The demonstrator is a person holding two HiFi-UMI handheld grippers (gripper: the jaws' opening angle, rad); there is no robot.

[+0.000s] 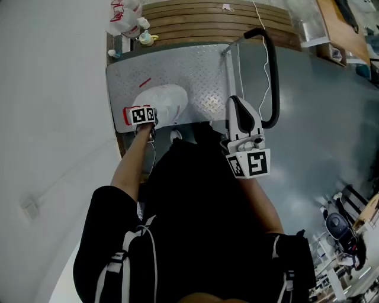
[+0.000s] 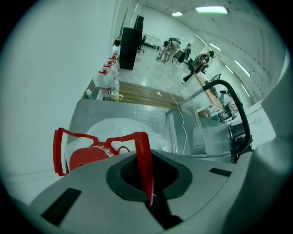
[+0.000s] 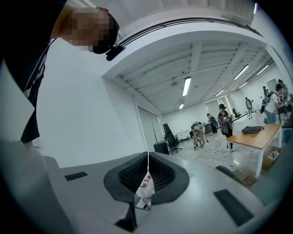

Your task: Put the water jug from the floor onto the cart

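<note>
A white water jug [image 1: 167,102] with a red cap [image 2: 87,156] and red carrying handle [image 2: 143,155] hangs over the near left part of the cart's ribbed metal deck [image 1: 195,68]; whether it rests on the deck I cannot tell. My left gripper [image 1: 142,117] points steeply down and is shut on the red handle, which runs between its jaws [image 2: 147,180] in the left gripper view. My right gripper [image 1: 238,109] is held level above the deck's near right edge, beside the cart's black push bar [image 1: 273,77]. Its jaws [image 3: 147,176] are together with nothing in them.
Several more jugs [image 1: 126,18] stand by the white wall beyond the cart, next to a wooden pallet [image 1: 219,21]. A white cable [image 1: 265,53] hangs at the push bar. Grey floor lies right of the cart. People, a desk [image 3: 256,137] and chairs are far off.
</note>
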